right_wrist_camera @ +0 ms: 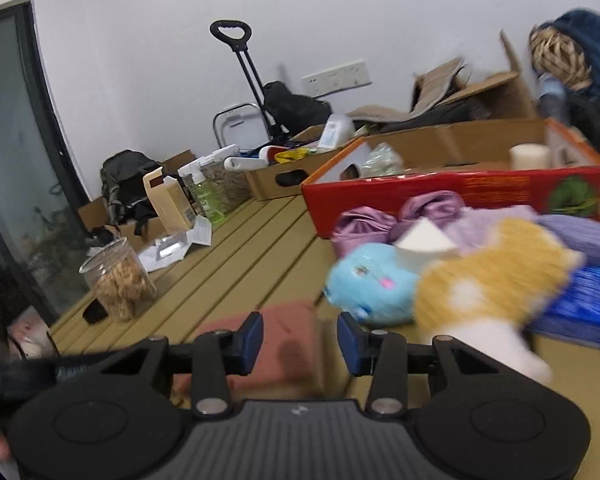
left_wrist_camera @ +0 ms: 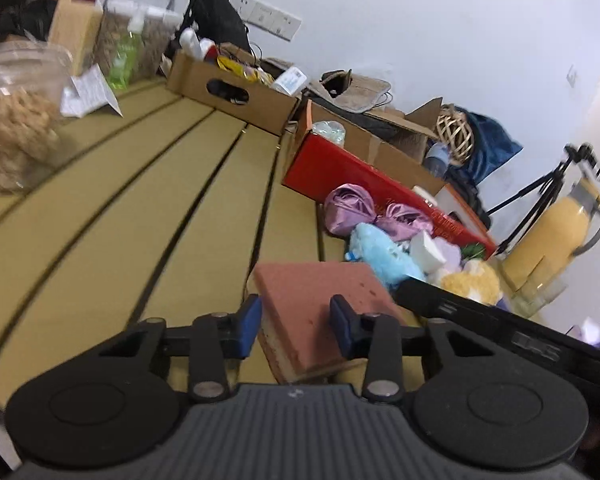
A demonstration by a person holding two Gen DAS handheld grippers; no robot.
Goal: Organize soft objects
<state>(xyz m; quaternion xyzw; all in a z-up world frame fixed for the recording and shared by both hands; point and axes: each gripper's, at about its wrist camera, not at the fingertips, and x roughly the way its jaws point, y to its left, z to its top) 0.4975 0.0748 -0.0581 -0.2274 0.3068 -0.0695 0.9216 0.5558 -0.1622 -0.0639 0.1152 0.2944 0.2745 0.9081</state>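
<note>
A pink sponge block lies on the slatted tan table, between the open fingers of my left gripper; whether the pads touch it I cannot tell. It shows blurred in the right wrist view, under my open right gripper. A pile of soft things lies against the red box: purple satin pouches, a light blue plush, a white sponge wedge and a yellow and white plush. Purple cloth and a blue pack lie at the right.
A clear jar of snacks stands at the left. A cardboard box, a green spray bottle and a grain container line the back. A yellow jug and tripod stand right. The other gripper's black body crosses the right.
</note>
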